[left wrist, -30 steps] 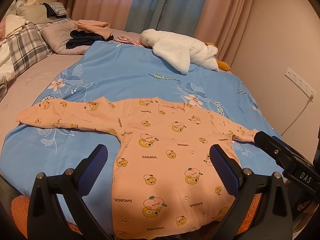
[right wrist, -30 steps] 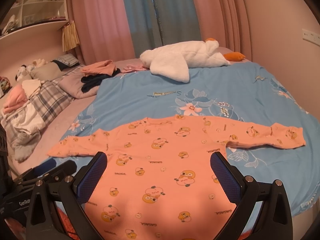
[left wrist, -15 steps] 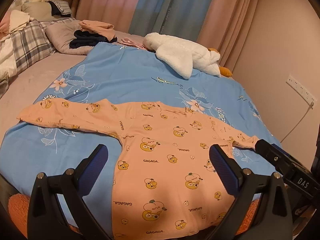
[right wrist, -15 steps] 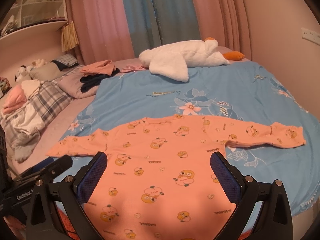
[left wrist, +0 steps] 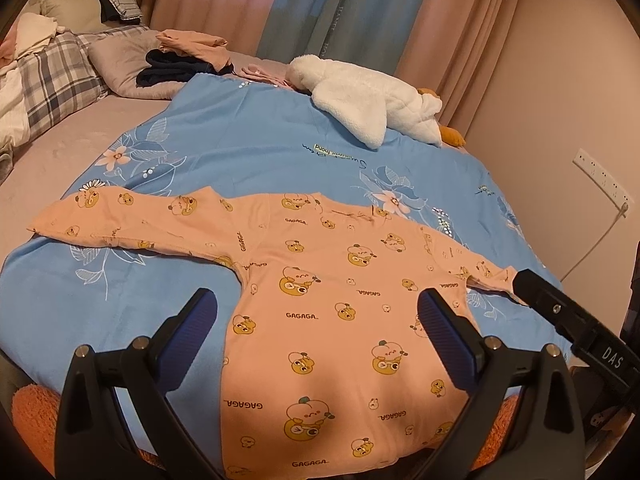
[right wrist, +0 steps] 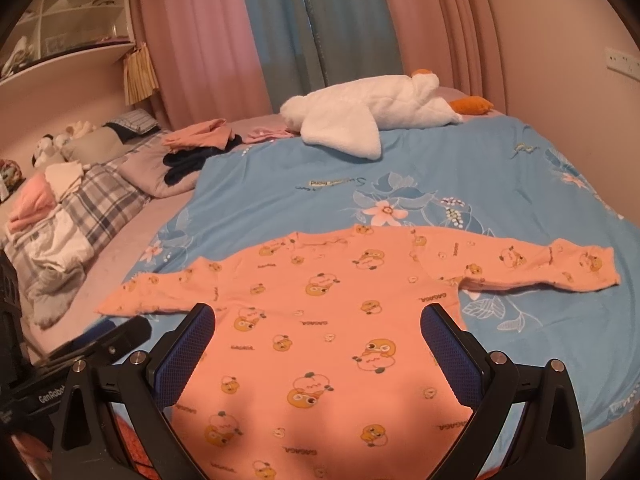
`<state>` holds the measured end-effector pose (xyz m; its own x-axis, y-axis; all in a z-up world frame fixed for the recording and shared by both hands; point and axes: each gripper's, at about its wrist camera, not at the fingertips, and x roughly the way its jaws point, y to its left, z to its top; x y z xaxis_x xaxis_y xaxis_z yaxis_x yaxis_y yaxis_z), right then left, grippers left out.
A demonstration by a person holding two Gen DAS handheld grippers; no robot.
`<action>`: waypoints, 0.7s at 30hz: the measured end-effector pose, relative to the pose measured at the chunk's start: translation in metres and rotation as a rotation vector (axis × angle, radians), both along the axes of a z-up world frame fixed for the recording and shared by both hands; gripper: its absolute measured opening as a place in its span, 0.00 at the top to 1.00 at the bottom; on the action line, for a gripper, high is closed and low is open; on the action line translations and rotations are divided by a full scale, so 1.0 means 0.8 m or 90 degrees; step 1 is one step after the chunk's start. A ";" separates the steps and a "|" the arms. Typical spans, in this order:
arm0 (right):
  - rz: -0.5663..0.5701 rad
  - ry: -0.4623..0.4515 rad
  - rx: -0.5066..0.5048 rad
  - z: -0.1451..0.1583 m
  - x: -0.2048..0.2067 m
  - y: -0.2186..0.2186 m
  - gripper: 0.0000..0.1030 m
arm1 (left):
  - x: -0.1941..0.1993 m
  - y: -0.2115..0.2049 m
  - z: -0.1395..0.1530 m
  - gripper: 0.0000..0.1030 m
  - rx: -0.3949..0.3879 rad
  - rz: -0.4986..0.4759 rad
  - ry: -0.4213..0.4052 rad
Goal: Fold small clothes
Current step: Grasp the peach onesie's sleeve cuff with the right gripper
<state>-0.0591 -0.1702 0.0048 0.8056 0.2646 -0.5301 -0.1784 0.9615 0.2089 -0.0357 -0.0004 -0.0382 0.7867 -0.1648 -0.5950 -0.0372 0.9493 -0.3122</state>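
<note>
An orange long-sleeved child's top point(left wrist: 320, 304) point(right wrist: 320, 320) with cartoon prints lies flat on the blue floral blanket point(left wrist: 248, 128) point(right wrist: 460, 168), both sleeves spread out sideways. My left gripper point(left wrist: 318, 316) hovers open above the top's lower body, nothing between its blue pads. My right gripper point(right wrist: 318, 328) also hangs open over the lower body. In the left wrist view the right gripper's black body point(left wrist: 572, 320) shows at the right sleeve's cuff. In the right wrist view the left gripper's body point(right wrist: 96, 344) sits near the left sleeve.
A white plush goose point(left wrist: 372, 100) point(right wrist: 372, 108) lies at the blanket's far end. Folded clothes point(left wrist: 188, 56) point(right wrist: 200, 144) are stacked on a pillow, with plaid bedding point(right wrist: 92, 208) to the left. Curtains hang behind, and a wall socket with cable point(left wrist: 600, 180) is on the right.
Both grippers have drifted slightly; the left wrist view has tilted so the top sits a little lower and farther in frame. The top itself has not moved.
</note>
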 end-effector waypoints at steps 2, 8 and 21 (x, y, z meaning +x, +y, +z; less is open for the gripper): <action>0.001 -0.001 0.003 0.000 0.001 -0.001 0.01 | 0.002 0.000 -0.002 0.03 -0.002 -0.001 -0.001; -0.004 -0.002 0.030 0.001 0.011 -0.010 0.01 | 0.014 -0.003 -0.008 0.04 -0.012 -0.012 0.006; 0.010 -0.028 0.105 0.028 0.062 -0.083 0.01 | 0.080 -0.033 -0.022 0.14 -0.035 -0.055 0.055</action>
<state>-0.0092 -0.2362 0.0271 0.8220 0.3578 -0.4430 -0.2056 0.9120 0.3549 0.0284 -0.0265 -0.0554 0.7144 -0.2633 -0.6483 0.0148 0.9320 -0.3623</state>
